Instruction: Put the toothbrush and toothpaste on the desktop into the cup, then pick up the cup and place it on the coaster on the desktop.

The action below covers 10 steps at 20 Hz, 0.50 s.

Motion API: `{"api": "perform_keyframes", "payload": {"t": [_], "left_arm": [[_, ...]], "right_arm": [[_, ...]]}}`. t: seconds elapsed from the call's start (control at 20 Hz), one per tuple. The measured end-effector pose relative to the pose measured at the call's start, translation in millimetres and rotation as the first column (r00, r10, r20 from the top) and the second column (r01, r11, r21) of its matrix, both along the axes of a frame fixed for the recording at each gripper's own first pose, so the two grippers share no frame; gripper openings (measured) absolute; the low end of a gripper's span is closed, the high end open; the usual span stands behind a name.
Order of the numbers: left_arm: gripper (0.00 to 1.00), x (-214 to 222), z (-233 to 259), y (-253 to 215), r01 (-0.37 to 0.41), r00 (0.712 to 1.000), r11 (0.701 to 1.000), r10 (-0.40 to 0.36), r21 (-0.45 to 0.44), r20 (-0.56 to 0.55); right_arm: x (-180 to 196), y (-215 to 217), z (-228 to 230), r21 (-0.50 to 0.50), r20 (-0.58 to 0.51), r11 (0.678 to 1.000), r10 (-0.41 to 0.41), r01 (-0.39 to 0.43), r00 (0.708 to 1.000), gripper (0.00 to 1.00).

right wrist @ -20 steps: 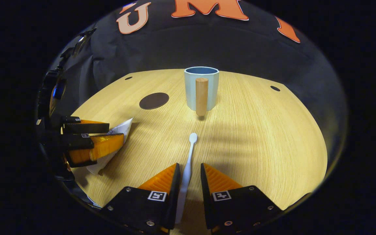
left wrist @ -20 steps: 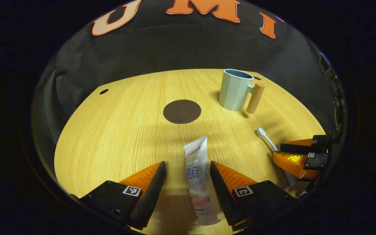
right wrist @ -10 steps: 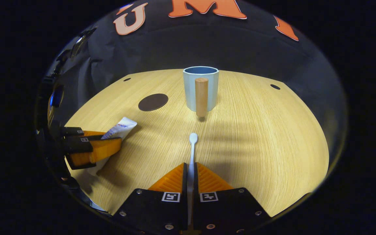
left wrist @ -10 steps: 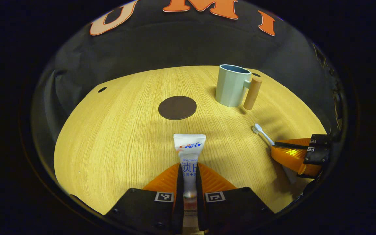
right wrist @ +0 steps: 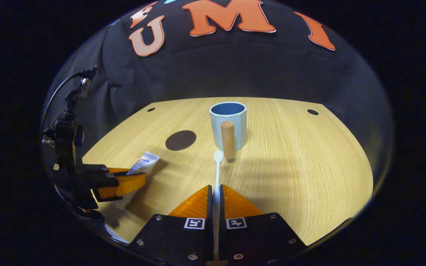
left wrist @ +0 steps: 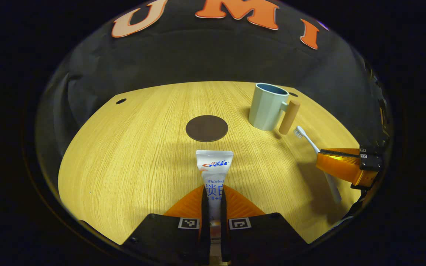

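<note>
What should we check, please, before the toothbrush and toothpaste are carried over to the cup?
1. Left gripper shut on the toothpaste: ok.
2. Right gripper shut on the toothbrush: ok.
3. Cup upright, mouth open: ok.
4. Cup interior free of objects: cannot tell, the bottom is hidden.
5. Coaster bare, apart from the cup: ok.
6. Toothbrush head near the cup's wooden handle; contact: cannot tell.

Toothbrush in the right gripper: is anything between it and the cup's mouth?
Only the cup's own wooden handle, which faces the right gripper; the toothbrush head sits just beside it. The cup stands open and looks empty. Coming in over the rim should clear the handle.
</note>
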State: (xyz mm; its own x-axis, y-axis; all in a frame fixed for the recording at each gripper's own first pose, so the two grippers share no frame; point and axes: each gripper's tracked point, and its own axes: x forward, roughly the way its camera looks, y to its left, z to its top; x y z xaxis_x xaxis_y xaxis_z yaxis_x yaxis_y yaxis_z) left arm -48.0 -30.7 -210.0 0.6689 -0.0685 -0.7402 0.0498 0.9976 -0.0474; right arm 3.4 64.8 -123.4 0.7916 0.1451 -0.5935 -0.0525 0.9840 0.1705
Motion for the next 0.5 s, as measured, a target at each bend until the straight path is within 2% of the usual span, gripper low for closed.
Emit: {"api": "perform_keyframes", "payload": {"t": [0.1, 0.35, 0.5], "left_arm": [[0.17, -0.2, 3.9, 1.7, -0.007, 1.000, 1.000, 0.007, -0.013, 0.004], [0.15, 3.3, 13.3, 7.0, -0.015, 0.999, 1.000, 0.015, -0.012, 0.036], [0.15, 5.2, 17.0, 8.1, -0.023, 0.998, 1.000, 0.024, -0.013, 0.052]], "right_arm": [[4.1, -2.4, 18.5, 0.000, 0.043, 1.000, 0.004, -0.004, 0.999, 0.06], [26.1, -9.2, 58.3, 0.010, 0.164, 1.000, 0.000, -0.002, 0.987, 0.07], [40.6, -3.5, 80.1, 0.032, 0.235, 0.999, 0.027, -0.035, 0.972, 0.06]]}}
